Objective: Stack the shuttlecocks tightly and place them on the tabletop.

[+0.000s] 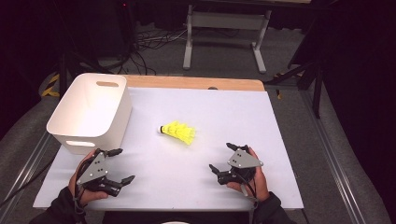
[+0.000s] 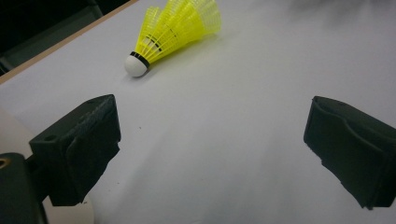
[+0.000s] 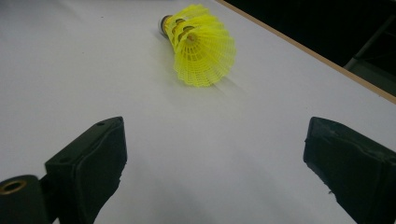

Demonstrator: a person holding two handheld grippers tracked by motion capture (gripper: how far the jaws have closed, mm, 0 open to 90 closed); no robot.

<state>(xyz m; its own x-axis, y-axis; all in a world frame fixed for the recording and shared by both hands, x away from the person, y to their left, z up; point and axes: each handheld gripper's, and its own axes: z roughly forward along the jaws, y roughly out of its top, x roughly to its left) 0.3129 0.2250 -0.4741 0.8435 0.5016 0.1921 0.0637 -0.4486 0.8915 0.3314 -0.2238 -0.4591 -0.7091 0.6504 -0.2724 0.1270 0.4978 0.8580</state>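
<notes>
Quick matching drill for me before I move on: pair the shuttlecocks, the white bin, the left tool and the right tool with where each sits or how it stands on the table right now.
Things:
1. yellow shuttlecocks
2. white bin
3. left tool
4. right tool

Places or states:
A. far left corner of the table, upright and empty
B. near right of the white sheet, jaws open, holding nothing
C. lying on their side mid-sheet, nested, cork tip toward the bin
D. near left, just in front of the bin, jaws open, holding nothing

Pairs: 1-C, 2-A, 3-D, 4-B
</notes>
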